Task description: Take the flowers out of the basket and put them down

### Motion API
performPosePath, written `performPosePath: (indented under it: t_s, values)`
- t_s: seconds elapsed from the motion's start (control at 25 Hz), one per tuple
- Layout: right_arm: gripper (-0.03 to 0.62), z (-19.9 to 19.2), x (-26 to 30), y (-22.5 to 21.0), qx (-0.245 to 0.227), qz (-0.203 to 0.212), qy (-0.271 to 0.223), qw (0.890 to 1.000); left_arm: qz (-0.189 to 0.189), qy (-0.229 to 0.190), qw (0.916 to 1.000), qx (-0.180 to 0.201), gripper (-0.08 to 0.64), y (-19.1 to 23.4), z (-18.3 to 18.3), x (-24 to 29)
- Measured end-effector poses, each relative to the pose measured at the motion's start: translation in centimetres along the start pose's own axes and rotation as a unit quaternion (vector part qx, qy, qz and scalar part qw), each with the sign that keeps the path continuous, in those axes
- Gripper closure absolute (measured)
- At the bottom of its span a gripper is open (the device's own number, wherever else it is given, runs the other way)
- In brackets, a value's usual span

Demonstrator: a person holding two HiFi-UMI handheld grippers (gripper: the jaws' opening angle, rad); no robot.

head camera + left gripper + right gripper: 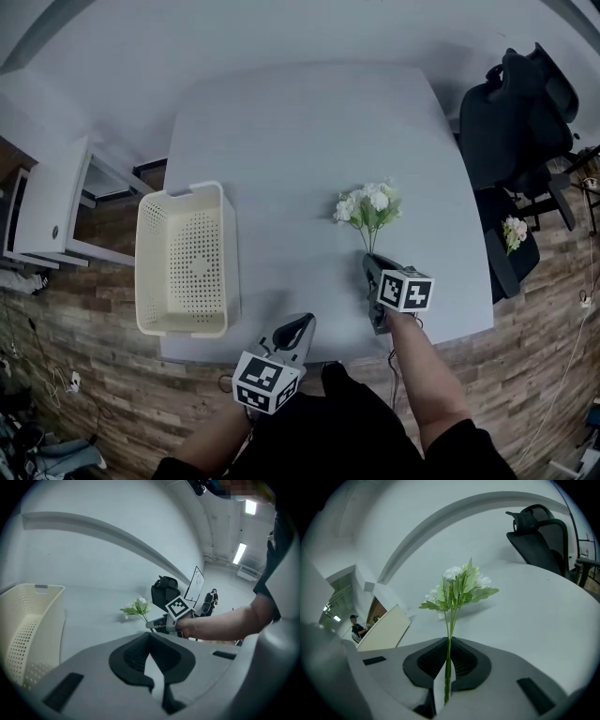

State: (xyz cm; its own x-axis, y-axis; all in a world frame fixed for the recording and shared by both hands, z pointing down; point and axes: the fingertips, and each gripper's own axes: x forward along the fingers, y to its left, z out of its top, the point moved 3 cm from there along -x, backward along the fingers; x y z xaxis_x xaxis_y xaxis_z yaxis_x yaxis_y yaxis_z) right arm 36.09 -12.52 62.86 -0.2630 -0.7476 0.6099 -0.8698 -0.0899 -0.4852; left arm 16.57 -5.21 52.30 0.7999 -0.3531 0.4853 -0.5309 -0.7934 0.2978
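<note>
the right gripper (372, 264) is squeezed tight on the thin green stems of the flowers (368, 206); the stems run right between its two jaws, so the bunch cannot slip; the white blooms point away from the person, low over the table (300, 122); i cannot tell if they touch it yet; the flowers are out of the basket (150, 272) and well apart from it, on the right side; the basket sits at the left edge of the table and looks empty; the left gripper (302, 323) is pressed closed with nothing in it; it waits near the person, by the table's near edge, out of the way; i think the next move is to lay the bunch down and let go gently
</note>
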Motion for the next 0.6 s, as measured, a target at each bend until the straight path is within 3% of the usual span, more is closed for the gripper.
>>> performPosePath:
  t_s: [0.6]
  values:
    - [0.555,-0.3,3.9,-1.8,0.022,0.010,0.029,0.999,0.053,0.021,0.9981,-0.022,0.554,-0.8,-1.0,0.2]
